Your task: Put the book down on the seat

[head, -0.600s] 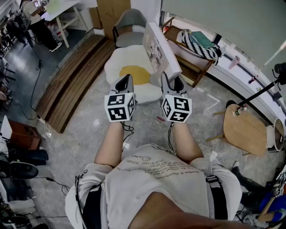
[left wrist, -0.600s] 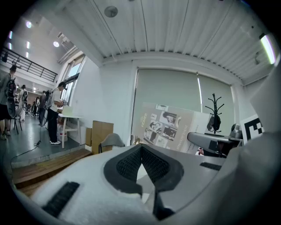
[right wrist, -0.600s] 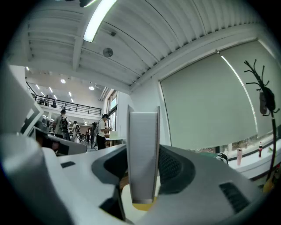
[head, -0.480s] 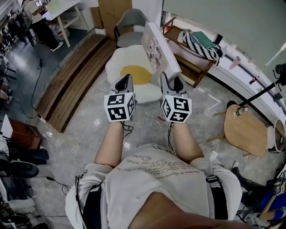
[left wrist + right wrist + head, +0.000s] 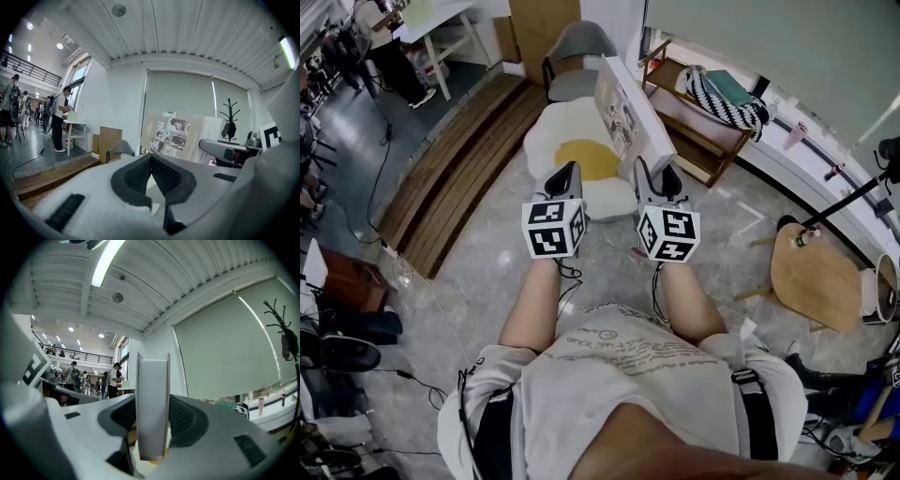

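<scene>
The right gripper point(image 5: 649, 174) pinches the book point(image 5: 628, 114) upright above the seat's point(image 5: 546, 133) right side; the left gripper point(image 5: 565, 178) is pressed together, empty.

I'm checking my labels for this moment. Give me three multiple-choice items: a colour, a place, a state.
1. What colour is the seat's middle? A. yellow B. blue C. red
2. Where is the book? A. flat on the seat B. upright in the right gripper C. on the floor
3. How do the left gripper's jaws stand? A. on the book B. together, empty C. wide apart
Answers: A, a yellow patch on the white cushion; B, its pads press the book's sides; B, its pads meet with nothing between.
</scene>
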